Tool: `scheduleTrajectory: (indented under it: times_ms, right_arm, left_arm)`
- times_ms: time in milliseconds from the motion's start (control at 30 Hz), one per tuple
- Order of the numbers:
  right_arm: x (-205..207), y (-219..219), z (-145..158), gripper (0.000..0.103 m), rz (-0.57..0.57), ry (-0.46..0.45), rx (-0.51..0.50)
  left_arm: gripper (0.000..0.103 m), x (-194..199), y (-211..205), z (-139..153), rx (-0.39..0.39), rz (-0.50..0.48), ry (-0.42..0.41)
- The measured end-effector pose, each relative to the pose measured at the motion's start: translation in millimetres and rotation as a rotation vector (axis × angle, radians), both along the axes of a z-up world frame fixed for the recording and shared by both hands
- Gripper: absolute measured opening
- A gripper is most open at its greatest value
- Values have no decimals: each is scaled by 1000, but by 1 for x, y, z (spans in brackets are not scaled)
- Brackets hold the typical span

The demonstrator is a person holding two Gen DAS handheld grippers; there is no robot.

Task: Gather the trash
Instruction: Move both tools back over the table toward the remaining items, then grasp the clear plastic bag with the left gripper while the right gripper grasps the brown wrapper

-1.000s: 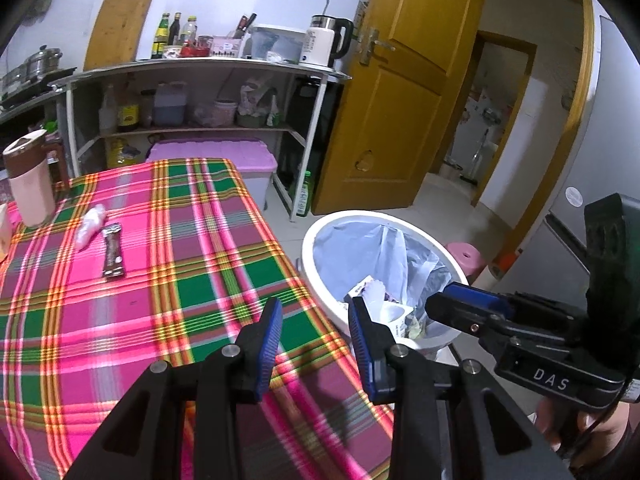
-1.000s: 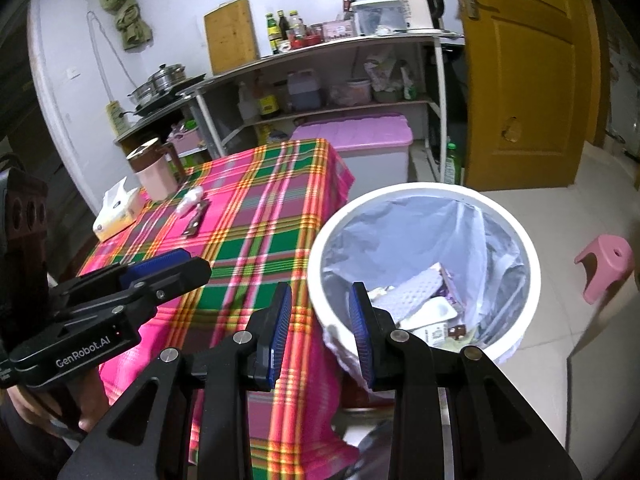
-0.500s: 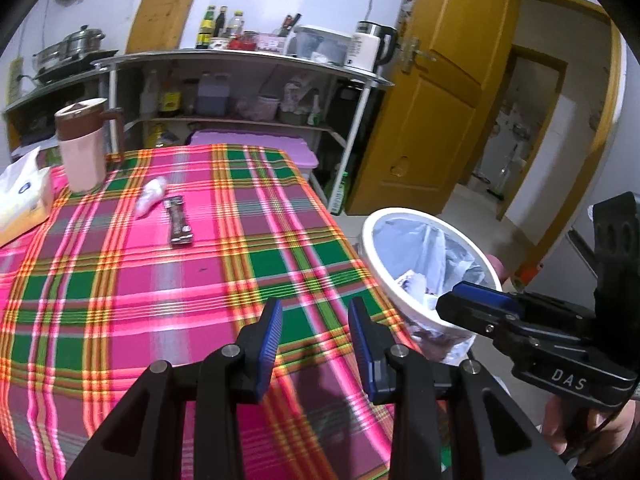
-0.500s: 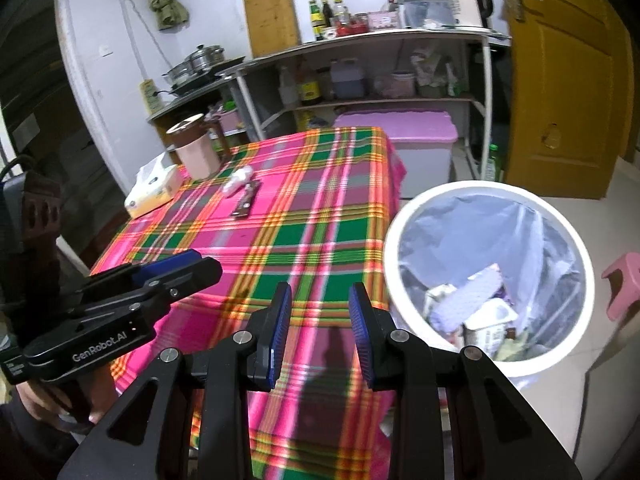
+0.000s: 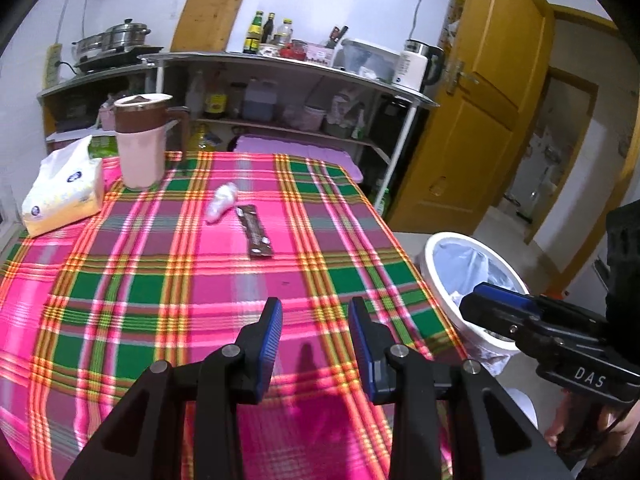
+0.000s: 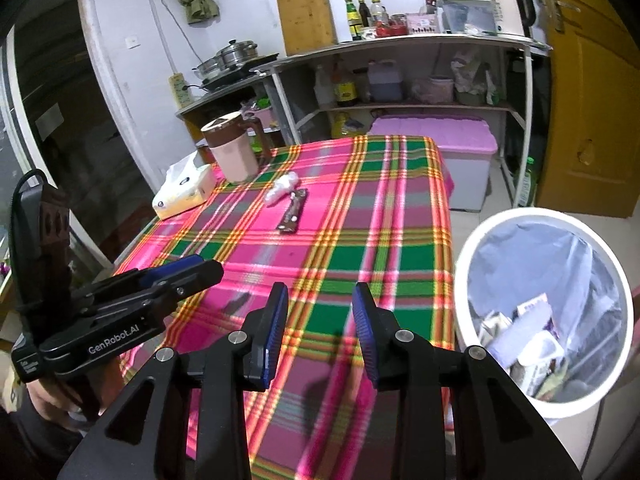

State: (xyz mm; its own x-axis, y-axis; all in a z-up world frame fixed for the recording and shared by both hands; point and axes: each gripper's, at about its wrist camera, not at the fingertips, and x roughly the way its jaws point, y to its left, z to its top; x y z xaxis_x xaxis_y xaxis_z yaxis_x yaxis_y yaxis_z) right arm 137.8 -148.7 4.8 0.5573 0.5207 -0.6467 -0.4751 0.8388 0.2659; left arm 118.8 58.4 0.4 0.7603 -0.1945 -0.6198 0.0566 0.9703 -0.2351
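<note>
A brown snack wrapper (image 5: 256, 231) (image 6: 293, 211) lies flat on the plaid tablecloth (image 5: 160, 280), far ahead of both grippers. A small crumpled white plastic piece (image 5: 221, 202) (image 6: 281, 188) lies just beyond it. My left gripper (image 5: 315, 320) hovers open and empty over the table's near part. My right gripper (image 6: 320, 304) is also empty, and its jaws are opening above the table's near right corner. The white bin (image 5: 430, 252) (image 6: 532, 213), lined with a bag and holding several pieces of trash, stands on the floor right of the table.
A pink jug with a brown lid (image 5: 140, 140) and a tissue pack (image 5: 60, 196) stand at the table's far left. Behind are a shelf unit (image 5: 280, 60) with bottles and a kettle, a pink-lidded box (image 6: 432, 136), and a yellow door (image 5: 480, 120).
Both views have swung left, away from the bin and over the table. The bin now sits at the right edge. The right jaws stand slightly wider.
</note>
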Motion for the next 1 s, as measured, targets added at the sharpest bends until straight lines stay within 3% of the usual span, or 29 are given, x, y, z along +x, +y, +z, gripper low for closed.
scheduleTrajectory:
  times_ms: [700, 1000]
  right_arm:
    - [59, 85, -18, 35, 87, 75, -55]
    - [102, 117, -42, 35, 89, 128, -97]
  left_arm:
    - [34, 42, 68, -5, 55, 53, 27]
    - [34, 67, 89, -17, 28, 66, 55]
